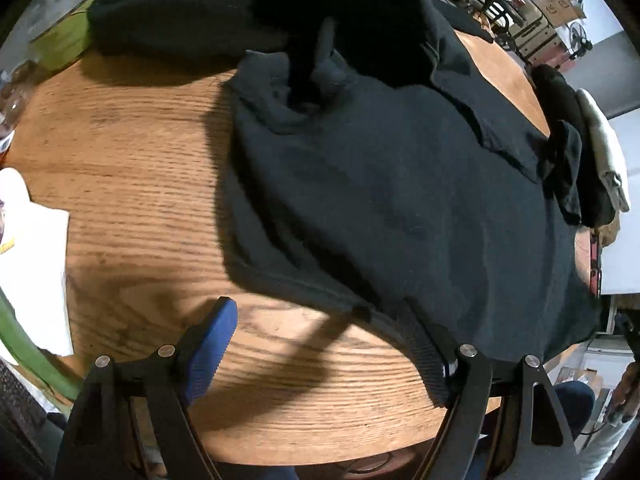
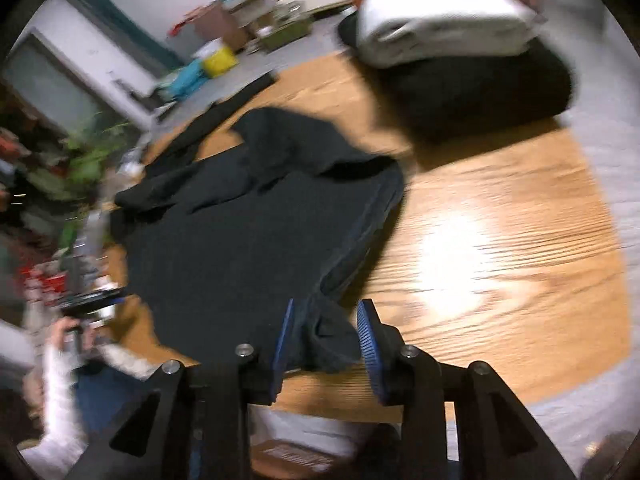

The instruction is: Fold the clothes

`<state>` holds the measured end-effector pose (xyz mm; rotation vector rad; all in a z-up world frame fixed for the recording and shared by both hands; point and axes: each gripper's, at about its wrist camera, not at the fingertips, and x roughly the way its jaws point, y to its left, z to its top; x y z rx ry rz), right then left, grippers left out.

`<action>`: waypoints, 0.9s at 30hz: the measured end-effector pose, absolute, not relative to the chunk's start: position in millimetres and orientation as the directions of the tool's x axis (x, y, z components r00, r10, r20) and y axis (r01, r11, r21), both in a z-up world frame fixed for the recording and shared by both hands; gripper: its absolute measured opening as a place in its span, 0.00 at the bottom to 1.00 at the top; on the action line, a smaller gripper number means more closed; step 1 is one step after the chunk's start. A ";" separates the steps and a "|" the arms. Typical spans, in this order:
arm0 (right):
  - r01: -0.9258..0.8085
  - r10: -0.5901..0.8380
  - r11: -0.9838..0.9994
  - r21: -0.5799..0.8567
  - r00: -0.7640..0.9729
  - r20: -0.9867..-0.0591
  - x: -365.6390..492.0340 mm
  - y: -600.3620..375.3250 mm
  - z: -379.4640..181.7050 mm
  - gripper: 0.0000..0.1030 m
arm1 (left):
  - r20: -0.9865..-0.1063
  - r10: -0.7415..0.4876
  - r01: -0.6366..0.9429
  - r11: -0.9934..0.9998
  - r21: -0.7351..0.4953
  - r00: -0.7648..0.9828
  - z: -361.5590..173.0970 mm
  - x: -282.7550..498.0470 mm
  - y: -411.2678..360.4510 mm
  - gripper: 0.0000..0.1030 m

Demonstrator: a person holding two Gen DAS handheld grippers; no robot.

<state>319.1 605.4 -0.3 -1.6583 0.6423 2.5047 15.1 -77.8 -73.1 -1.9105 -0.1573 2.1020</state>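
A dark shirt (image 1: pixel 380 184) lies spread and rumpled on the wooden counter (image 1: pixel 132 168), its hem along the near rim (bare wood to either side). The left hand-held gripper (image 1: pixel 320 344) gapes wide over that hem, gripping nothing. The right hand-held gripper (image 2: pixel 326 340) stands half-open around a bunched shirt corner, not yet pinched.

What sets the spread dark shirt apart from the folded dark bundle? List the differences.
The dark shirt lies spread out and rumpled; the folded dark bundle is compact. A white folded garment tops the bundle, not the shirt. The shirt's corner sits between the right gripper's fingers; the bundle is untouched. Both are dark cloth on the wooden table.
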 end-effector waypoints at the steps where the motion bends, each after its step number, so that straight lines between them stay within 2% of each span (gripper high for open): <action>1: -0.307 -0.126 -0.916 0.260 -0.394 -0.910 320.4 609.6 -2.4 0.54 | -0.954 0.290 -0.145 -0.950 -0.277 -0.073 -73.3 15.0 -76.5 0.80; 2: -0.326 -0.093 -0.919 0.221 -0.366 -0.926 320.7 613.0 -7.9 0.57 | -0.953 0.293 -0.151 -0.948 -0.279 -0.073 -72.8 15.9 -74.5 0.80; 4: -0.344 -0.083 -0.921 0.181 -0.282 -0.956 314.9 616.3 -34.2 0.56 | -0.951 0.301 -0.172 -0.943 -0.285 -0.074 -70.6 19.2 -69.0 0.80; 6: -0.368 -0.095 -0.915 0.167 -0.207 -0.974 312.1 619.5 -62.7 0.49 | -0.949 0.308 -0.198 -0.937 -0.288 -0.074 -68.6 23.1 -62.8 0.80; 10: -0.394 -0.130 -0.905 0.163 -0.108 -0.986 313.1 620.1 -107.6 0.45 | -0.953 0.298 -0.254 -0.928 -0.274 -0.060 -59.8 22.5 -50.9 0.80; 13: -0.355 -0.105 -0.925 0.136 -0.104 -0.989 313.1 611.8 -111.3 0.28 | -0.958 0.281 -0.259 -0.931 -0.258 -0.053 -60.2 16.6 -51.8 0.80; 14: -0.334 -0.099 -0.933 0.132 -0.116 -0.988 312.6 608.6 -108.2 0.12 | -0.959 0.280 -0.257 -0.931 -0.258 -0.051 -60.1 16.5 -52.9 0.80; 15: -0.308 -0.101 -0.942 0.136 -0.129 -0.987 312.0 604.7 -103.5 0.01 | -0.958 0.282 -0.255 -0.931 -0.260 -0.052 -59.4 16.9 -53.9 0.80; 19: -0.256 -0.094 -0.956 0.141 -0.189 -0.978 309.8 598.0 -80.3 0.01 | -0.955 0.290 -0.254 -0.930 -0.267 -0.060 -56.2 18.4 -56.8 0.80; 21: -0.265 -0.050 -0.959 0.101 -0.192 -0.980 300.6 602.8 -74.7 0.05 | -0.956 0.286 -0.257 -0.930 -0.262 -0.061 -55.4 17.8 -56.9 0.80; 27: -0.320 -0.029 -0.945 0.069 -0.127 -0.991 255.6 626.7 -102.3 0.08 | -0.951 0.299 -0.323 -0.910 -0.258 -0.084 -43.6 19.0 -31.0 0.80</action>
